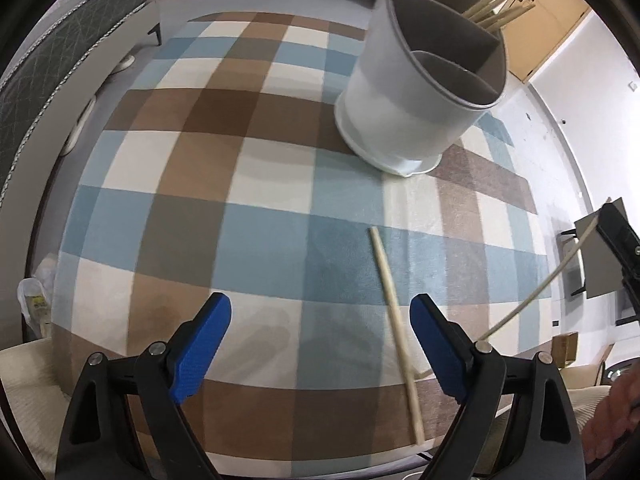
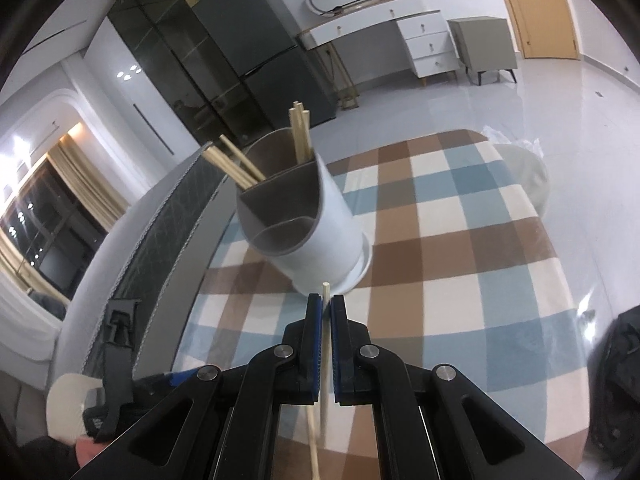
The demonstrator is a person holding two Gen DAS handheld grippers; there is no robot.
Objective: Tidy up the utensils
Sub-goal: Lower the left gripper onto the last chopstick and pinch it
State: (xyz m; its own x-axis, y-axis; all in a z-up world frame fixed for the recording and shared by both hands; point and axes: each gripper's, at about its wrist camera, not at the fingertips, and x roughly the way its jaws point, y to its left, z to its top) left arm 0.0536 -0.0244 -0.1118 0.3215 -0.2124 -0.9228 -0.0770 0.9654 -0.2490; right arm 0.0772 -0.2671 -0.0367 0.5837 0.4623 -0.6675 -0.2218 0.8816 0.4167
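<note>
A white utensil holder (image 1: 416, 92) with grey inner compartments stands on the checked tablecloth (image 1: 240, 208); several wooden chopsticks (image 1: 494, 10) stick out of its far compartment. It also shows in the right wrist view (image 2: 308, 216), with its chopsticks (image 2: 240, 166). One loose chopstick (image 1: 394, 308) lies on the cloth just inside my left gripper's right finger. My left gripper (image 1: 320, 356) is open and empty above the cloth. My right gripper (image 2: 326, 312) is shut on a single chopstick (image 2: 325, 344), held above the table in front of the holder; it also shows in the left wrist view (image 1: 536, 292).
A grey padded bench (image 1: 60, 64) runs along the table's left side. A plastic bag (image 1: 34, 304) sits at the lower left. A dark fridge (image 2: 256, 56), a white desk (image 2: 400, 36) and a grey cabinet (image 2: 486, 46) stand across the room.
</note>
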